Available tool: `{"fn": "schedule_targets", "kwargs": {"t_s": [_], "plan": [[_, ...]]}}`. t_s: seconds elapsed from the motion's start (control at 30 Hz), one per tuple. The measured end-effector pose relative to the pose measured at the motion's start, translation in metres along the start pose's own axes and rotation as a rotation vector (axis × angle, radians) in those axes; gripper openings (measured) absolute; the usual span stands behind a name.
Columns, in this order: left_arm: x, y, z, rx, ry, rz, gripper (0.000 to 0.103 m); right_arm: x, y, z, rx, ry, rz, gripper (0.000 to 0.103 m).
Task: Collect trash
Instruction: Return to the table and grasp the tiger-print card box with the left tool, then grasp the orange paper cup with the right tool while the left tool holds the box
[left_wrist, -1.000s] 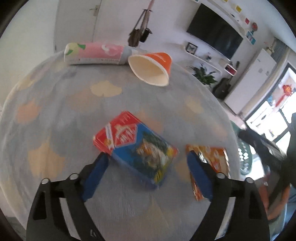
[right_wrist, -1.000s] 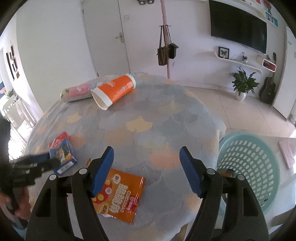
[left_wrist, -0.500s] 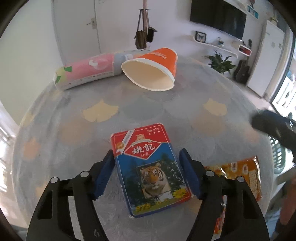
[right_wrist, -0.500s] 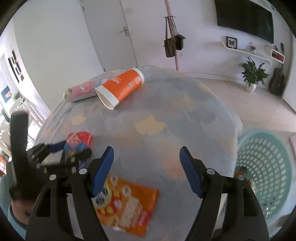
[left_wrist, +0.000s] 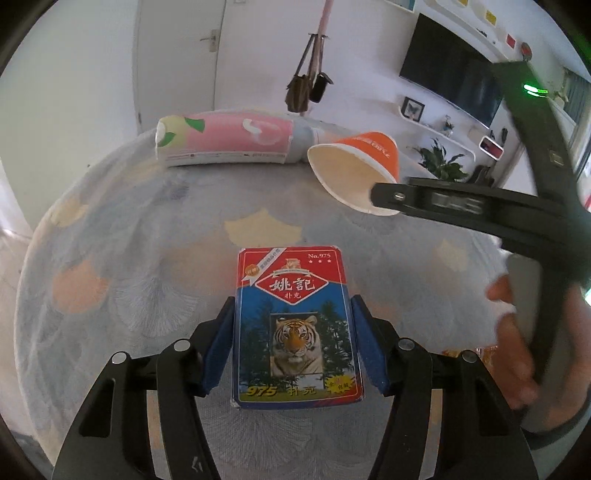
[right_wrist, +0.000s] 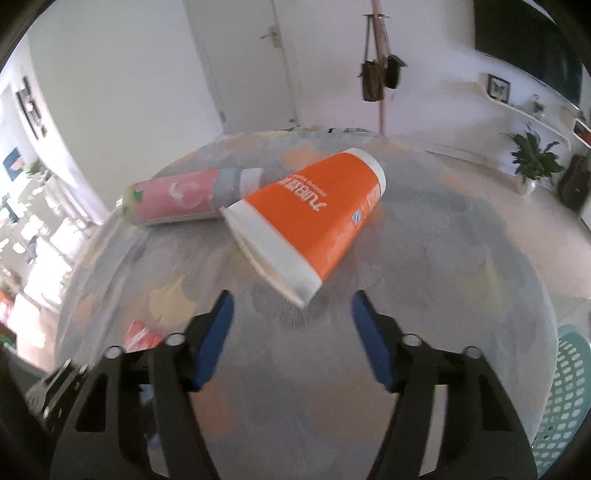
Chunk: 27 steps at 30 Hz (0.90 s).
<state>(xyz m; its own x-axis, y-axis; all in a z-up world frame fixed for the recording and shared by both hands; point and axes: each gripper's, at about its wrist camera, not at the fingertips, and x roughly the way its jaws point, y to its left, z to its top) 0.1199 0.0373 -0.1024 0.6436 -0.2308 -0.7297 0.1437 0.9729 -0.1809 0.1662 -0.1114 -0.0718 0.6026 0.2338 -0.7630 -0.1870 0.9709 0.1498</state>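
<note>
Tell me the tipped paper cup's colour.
Orange with white bands, cream inside; paper cup shows best in the right wrist view.

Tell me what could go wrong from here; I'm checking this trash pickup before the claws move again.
1. The left claw pinches the card box only near its lower half; it may tilt or slip when lifted.
2. The orange cup lies on its side touching the pink bottle; the open right claw could nudge it and set both rolling on the round table.
</note>
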Motion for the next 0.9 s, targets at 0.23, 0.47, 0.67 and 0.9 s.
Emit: {"fn": "schedule_targets", "kwargs": {"t_s": [0.23,0.47,0.67,0.9], "plan": [[-0.001,0.002,-0.002,-0.011,-0.006,-0.013,0.058,0.018,-0.004,0.011,0.068,-0.024,-0.041,0.038],[0.0,0.005,-0.002,-0.005,-0.011,-0.028,0.058,0.011,-0.026,0.01,0.143,-0.051,-0.034,0.002],[-0.008,0.008,-0.004,-0.007,-0.048,-0.053,0.058,-0.026,-0.03,0.006,0.116,-0.127,-0.05,0.002],[-0.036,-0.011,0.006,0.031,-0.116,-0.112,0.058,-0.073,-0.045,-0.007,0.118,-0.191,-0.034,0.002]]}}
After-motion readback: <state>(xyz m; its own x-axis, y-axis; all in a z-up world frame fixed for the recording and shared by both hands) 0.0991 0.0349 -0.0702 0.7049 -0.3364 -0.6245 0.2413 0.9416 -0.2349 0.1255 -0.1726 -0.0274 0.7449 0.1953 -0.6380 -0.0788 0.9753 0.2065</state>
